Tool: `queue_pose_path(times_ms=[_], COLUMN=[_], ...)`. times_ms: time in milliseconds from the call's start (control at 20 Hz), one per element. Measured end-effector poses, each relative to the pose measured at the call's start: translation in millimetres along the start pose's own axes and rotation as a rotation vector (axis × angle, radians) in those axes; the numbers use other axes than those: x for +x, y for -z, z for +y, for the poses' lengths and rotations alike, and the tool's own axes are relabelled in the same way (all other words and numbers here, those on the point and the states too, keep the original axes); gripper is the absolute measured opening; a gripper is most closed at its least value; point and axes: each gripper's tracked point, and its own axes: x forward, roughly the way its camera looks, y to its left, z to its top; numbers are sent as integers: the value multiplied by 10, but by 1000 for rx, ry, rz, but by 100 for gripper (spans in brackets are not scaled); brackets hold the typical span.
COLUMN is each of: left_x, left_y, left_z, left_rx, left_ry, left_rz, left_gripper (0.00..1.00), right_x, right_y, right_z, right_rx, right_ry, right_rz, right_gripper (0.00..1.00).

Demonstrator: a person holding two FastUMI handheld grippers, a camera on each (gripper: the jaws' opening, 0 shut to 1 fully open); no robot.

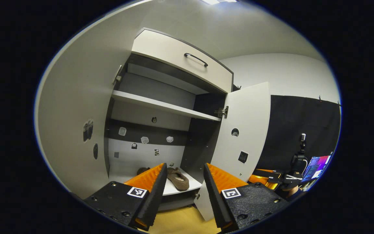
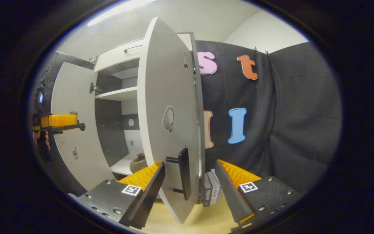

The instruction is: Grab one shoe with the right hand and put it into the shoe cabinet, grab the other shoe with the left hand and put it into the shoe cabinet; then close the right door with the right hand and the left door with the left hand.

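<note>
Holding my right gripper open and empty, I have its fingers spread to either side of the right door, whose free edge points straight at me. The door's handle — a dark, straight bar running upright along the door's long axis — stands between the fingers and touches neither, as far as I can tell. To my eye the coming move turns on this: the panel lies edge-on ahead, so a push on its outer face should swing it shut.

My left gripper is open and empty too, aimed into the cabinet. Just beyond its fingers a brown shoe — soft, fuzzy, slipper-like — lies on the bottom shelf, long axis roughly front to back; a second one peeps out behind the left finger. So both seem stowed, and the doors remain.

The left door stands wide, smooth pale board, just beside the left gripper. Farther in, a pale shelf crosses a dark interior, and a drawer with a curved handle caps it.
</note>
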Motion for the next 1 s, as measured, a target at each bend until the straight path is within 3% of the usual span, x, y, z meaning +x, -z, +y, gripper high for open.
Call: queue_pose_path(times_ms=[500, 550, 600, 750, 1000], left_x=[-543, -612, -678, -826, -1205], left_y=[-149, -130, -106, -57, -20], left_z=[63, 74, 103, 166, 395], left_rx=[-43, -40, -34, -32, -39], left_ry=[-32, -40, -52, -72, -160], left_rz=[-52, -48, -45, -39, -52], left_gripper=[69, 69, 69, 69, 69], right_x=[488, 562, 635, 795, 968], right_y=[146, 160, 183, 234, 295], right_z=[682, 744, 803, 976, 1000], right_rx=[75, 75, 72, 72, 85], right_ry=[-113, -119, -119, -135, -110], right_rz=[28, 34, 40, 52, 57], right_gripper=[95, 87, 94, 100, 99])
